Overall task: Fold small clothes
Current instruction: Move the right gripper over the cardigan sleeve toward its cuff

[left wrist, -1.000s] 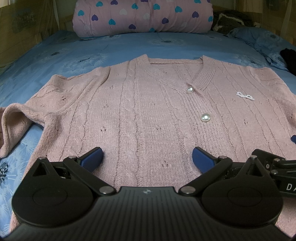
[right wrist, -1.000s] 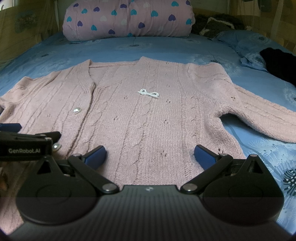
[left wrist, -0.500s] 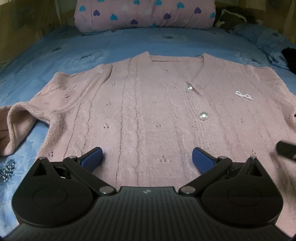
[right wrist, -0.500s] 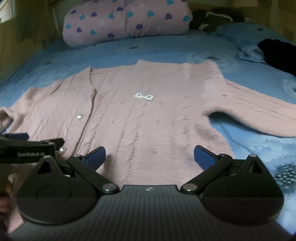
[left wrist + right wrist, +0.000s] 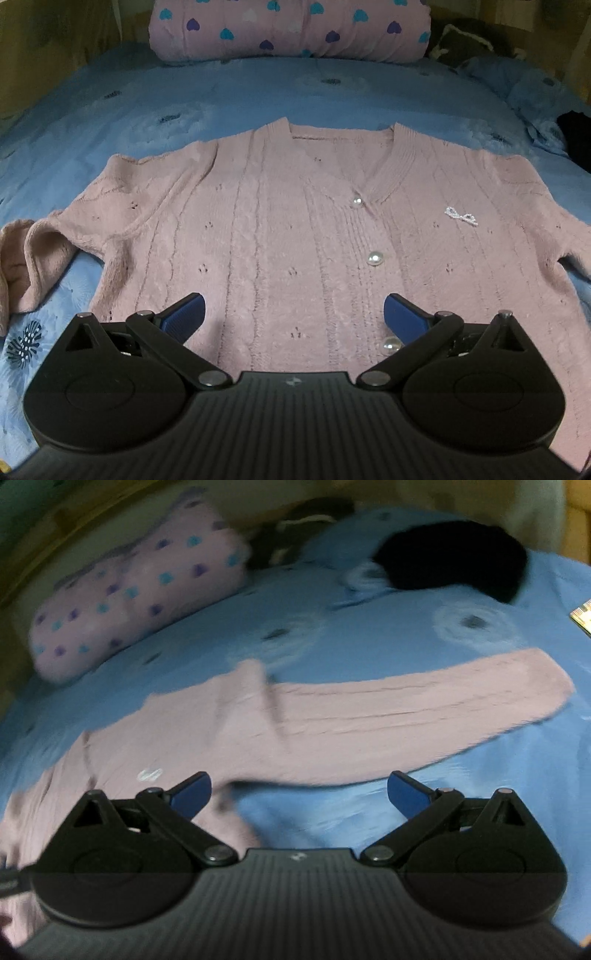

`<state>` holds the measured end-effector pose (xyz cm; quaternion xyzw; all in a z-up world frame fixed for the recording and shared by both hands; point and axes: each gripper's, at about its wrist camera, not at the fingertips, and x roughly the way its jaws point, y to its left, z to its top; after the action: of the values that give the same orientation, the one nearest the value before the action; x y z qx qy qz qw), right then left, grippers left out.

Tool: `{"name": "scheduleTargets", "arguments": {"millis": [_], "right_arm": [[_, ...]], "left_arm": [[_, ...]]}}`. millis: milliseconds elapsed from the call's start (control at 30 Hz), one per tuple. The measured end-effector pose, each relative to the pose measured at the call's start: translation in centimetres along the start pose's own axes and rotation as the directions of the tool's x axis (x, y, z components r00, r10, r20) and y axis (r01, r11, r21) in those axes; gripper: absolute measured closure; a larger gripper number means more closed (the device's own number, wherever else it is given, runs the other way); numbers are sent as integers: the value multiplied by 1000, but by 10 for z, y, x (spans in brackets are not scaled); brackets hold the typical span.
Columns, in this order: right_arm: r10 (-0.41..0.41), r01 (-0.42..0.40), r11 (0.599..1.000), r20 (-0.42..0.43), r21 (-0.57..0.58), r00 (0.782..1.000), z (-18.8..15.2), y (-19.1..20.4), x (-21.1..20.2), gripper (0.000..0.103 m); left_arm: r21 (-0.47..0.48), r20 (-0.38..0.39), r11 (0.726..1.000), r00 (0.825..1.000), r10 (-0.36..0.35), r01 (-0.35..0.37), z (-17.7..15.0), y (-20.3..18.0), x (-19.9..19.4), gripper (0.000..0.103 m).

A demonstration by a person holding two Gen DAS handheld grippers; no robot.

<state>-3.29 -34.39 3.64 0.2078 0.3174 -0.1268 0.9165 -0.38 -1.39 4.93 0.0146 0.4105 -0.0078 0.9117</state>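
The left gripper [image 5: 293, 314] has its jaws spread wide and grasping nothing; it hangs low over the cardigan [image 5: 280, 236], near the hem, with the blue pads apart on either side of the button band. The right gripper [image 5: 299, 790] is likewise released and empty, its jaws wide. Its view is blurred, so whether the pads touch the knit cannot be told. It faces the right sleeve [image 5: 424, 698], which lies stretched out flat toward the right edge of the bed [image 5: 369, 627].

The cardigan lies face up and buttoned in the middle of the bed, collar toward the pillow [image 5: 288, 29] at the head. The left sleeve [image 5: 33, 258] is bunched and curled back on itself near the bed's left edge. No fold looks made yet, so this seems to be the start, probably a sleeve fold.

Risks, as judged from here. The knit is soft and loose, so a pinch may take only the top layer and pull the front away from the back. Dragging a sleeve across could shift the whole body and wrinkle it. The pearl buttons [image 5: 375, 257] and the small bow [image 5: 461, 216] could snag a pad. The crumpled left sleeve, if folded as it lies, would leave a lump. A dark garment [image 5: 454, 557] lies toward the bed's far right corner, well apart from the cardigan.
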Motion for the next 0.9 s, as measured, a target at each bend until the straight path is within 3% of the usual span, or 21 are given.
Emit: {"name": "scheduleTargets", "arguments": {"millis": [233, 400, 700, 900], "right_arm": [[-126, 129, 981, -30, 142, 992, 14, -49, 11, 0], [-103, 120, 962, -81, 247, 991, 17, -76, 28, 0], [-152, 164, 975, -87, 151, 984, 28, -68, 51, 0], [-154, 164, 975, -79, 151, 985, 28, -68, 50, 0]], "left_arm": [[10, -16, 1000, 1000, 3, -3, 4, -8, 3, 0], [24, -20, 1000, 1000, -5, 6, 1, -18, 5, 0], [52, -36, 999, 999, -10, 12, -5, -32, 9, 0], [65, -51, 998, 999, -4, 7, -8, -36, 13, 0]]}}
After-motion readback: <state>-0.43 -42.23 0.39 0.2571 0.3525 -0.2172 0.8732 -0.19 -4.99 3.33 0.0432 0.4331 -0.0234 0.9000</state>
